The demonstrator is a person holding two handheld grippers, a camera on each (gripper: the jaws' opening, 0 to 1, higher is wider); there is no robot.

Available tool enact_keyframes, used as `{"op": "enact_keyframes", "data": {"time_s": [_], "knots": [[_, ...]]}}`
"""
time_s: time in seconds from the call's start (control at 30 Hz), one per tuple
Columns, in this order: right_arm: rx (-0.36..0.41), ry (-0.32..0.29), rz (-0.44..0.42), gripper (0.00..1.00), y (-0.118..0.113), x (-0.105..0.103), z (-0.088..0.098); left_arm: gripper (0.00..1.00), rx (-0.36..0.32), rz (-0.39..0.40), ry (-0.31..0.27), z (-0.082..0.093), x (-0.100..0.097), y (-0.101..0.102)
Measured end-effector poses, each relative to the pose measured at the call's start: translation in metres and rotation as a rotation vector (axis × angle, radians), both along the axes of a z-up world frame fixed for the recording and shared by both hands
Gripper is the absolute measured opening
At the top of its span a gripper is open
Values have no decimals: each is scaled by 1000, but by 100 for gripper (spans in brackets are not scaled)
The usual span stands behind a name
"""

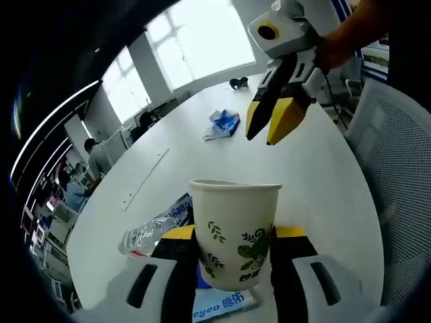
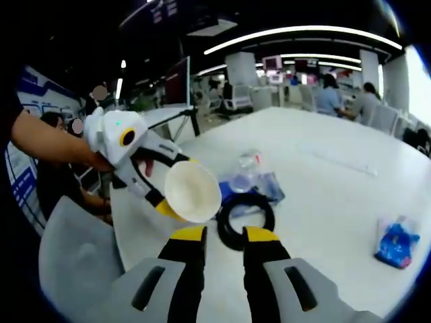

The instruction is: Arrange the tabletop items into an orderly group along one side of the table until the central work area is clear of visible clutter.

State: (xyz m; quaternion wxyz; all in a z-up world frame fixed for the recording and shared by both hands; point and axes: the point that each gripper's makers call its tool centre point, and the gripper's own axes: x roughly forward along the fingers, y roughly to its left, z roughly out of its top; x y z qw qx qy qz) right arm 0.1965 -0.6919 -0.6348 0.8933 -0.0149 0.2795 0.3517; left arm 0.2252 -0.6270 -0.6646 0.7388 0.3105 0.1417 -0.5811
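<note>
- Nearest in the left gripper view, the left gripper (image 1: 236, 252) is clenched around a white paper cup (image 1: 234, 232) printed with green leaves; its yellow-tipped jaws press the cup's two sides and the cup stands upright between them, lifted above the white table (image 1: 323, 175).
- Under the cup, at the view's left, a clear plastic bottle (image 1: 145, 235) lies on its side on the table, and a blue-and-white packet (image 1: 219, 306) lies below the cup's base.
- Further off, near the table's middle, sits a crumpled blue wrapper (image 1: 222, 124), and a small dark object (image 1: 238, 83) rests near the far edge.
- At upper right in that view the right gripper (image 1: 273, 121) hangs above the table, held by a person's hand (image 1: 337, 44), its yellow-tipped jaws close together with nothing between them.
- In the right gripper view, at left, the left gripper (image 2: 165, 202) holds the cup (image 2: 193, 192) tilted, its open mouth facing the camera.
- At bottom centre the right gripper (image 2: 224, 235) shows its jaws parallel, a narrow gap between them, gripping nothing.
- Just beyond its tips a black ring (image 2: 246, 221) lies flat on the table (image 2: 337, 202), with the bottle (image 2: 244, 176) and the packet (image 2: 269, 187) behind it.
- Far right, well apart from these, lies the blue wrapper (image 2: 396, 242).
</note>
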Motion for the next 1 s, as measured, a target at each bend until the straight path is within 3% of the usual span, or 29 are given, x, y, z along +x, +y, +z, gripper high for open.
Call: {"op": "enact_keyframes", "data": {"time_s": [0.27,0.7,0.9,1.0], "knots": [[9,18,9,17,4,-4,0,41,-74,-33,17,12,-11,-14],[28,41,2,14,7,-6,2,41,-135,-104,-12,21,-26,-26],[69,84,-7,10,11,-7,6,41,-169,-101,-13,27,-27,-30],[77,88,-9,4,11,-7,10,41,-178,-98,-12,29,-28,-33]]}}
